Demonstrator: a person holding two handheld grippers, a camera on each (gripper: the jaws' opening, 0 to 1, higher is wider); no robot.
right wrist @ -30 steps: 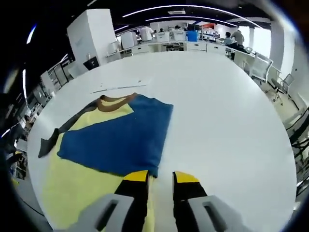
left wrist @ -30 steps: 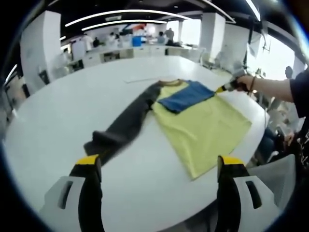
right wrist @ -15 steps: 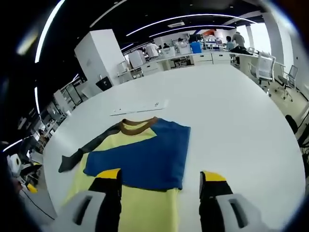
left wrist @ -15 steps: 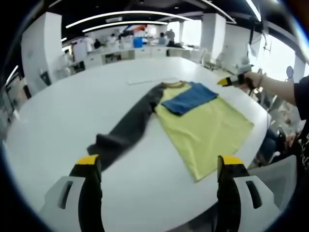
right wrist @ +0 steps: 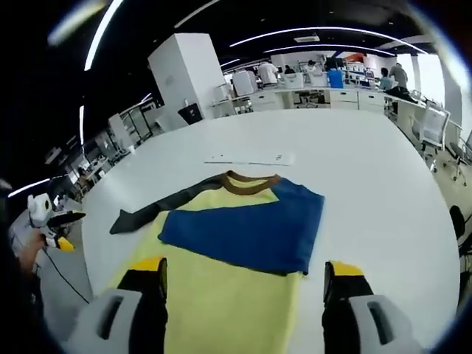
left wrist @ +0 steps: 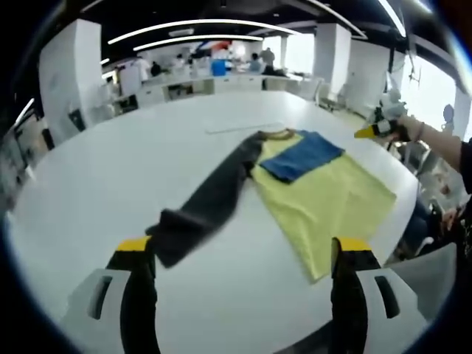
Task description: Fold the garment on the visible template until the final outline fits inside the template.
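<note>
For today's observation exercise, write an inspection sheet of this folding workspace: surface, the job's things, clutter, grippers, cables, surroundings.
Surface: white round table, bare around the garment.
Job's things: yellow shirt lies flat; blue sleeve is folded across its chest; dark sleeve is stretched out sideways, unfolded. Brown collar faces a thin white strip on the table.
Clutter: nothing seen.
Grippers: left gripper open, off the cloth; right gripper open, above the shirt, holding nothing.
Cables: nothing seen.
Surroundings: open office with a white pillar, desks and people far behind.
</note>
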